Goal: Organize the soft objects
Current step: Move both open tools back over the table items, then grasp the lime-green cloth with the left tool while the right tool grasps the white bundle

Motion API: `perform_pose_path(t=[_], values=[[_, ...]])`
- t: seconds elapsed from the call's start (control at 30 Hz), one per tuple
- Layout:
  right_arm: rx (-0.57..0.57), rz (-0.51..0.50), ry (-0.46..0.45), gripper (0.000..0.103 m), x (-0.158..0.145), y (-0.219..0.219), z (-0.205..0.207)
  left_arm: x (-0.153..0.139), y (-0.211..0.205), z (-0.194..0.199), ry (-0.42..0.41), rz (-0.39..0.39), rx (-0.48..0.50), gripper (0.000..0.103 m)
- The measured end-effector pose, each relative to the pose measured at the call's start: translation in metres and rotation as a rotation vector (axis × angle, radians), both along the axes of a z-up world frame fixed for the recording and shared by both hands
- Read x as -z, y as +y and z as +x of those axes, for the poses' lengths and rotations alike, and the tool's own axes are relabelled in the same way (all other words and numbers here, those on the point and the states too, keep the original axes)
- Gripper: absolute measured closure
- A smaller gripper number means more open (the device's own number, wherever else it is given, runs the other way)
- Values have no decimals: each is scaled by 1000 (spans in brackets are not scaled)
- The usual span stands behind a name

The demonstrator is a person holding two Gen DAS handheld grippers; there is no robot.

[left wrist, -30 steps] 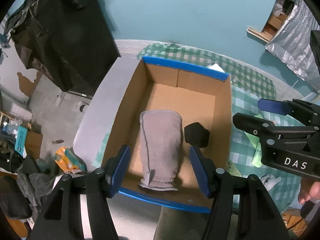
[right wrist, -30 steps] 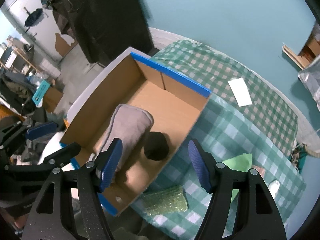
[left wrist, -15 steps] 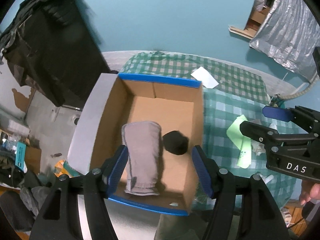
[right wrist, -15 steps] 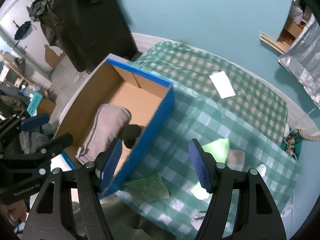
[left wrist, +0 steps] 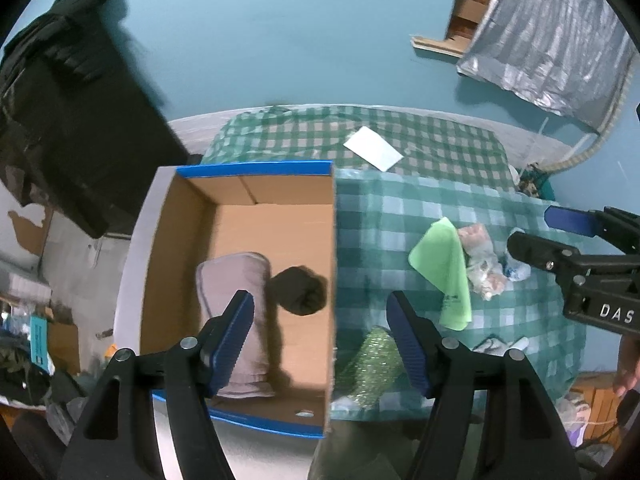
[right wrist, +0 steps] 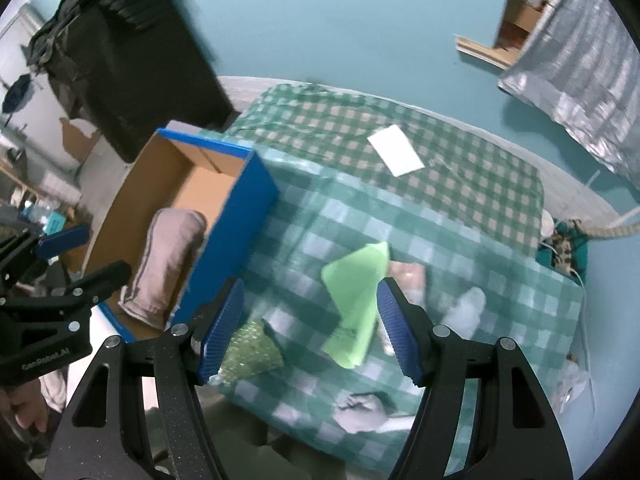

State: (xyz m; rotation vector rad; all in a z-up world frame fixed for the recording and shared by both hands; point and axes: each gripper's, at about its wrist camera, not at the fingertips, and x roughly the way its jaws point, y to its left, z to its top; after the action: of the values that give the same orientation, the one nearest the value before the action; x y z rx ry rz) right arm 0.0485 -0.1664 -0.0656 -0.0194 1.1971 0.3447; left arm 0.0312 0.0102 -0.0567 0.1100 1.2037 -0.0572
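Two soft things are lying in the box (left wrist: 160, 216): a grey towel (left wrist: 236, 280) and a dark ball (left wrist: 298, 290), which the box wall is hiding from the right camera. Both the left gripper (left wrist: 320, 344) and the right gripper (right wrist: 310, 326) are hanging spread, empty. "DAS" is showing, cut off. The green cloth (right wrist: 356, 292) is lying blurred on the table.

The left black two-finger gripper with blue ribbed pads (left wrist: 320, 340) was held aloft with its jaws spread wide and nothing between them, pointing forward and down. The right black two-finger gripper with blue ribbed pads (right wrist: 310, 328) hung alongside at a similar height, its jaws likewise parted and empty. Each showed at the edge of the other's view. A bare hand (right wrist: 24, 408) gripped the left tool's handle from behind; its fingers were partly hidden.
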Motion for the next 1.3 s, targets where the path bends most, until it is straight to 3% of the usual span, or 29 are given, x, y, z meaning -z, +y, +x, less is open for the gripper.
perform_pose_path(t=[0.43, 0.83, 1.3], values=[[133, -29, 17, 33, 9, -74, -12, 20, -57, 1, 52, 10, 114, 30], [221, -59, 41, 33, 23, -128, -17, 37, -89, 9, 86, 24, 155, 30], [249, -96, 114, 33, 79, -155, -3, 82, -117, 25, 161, 6, 173, 25]])
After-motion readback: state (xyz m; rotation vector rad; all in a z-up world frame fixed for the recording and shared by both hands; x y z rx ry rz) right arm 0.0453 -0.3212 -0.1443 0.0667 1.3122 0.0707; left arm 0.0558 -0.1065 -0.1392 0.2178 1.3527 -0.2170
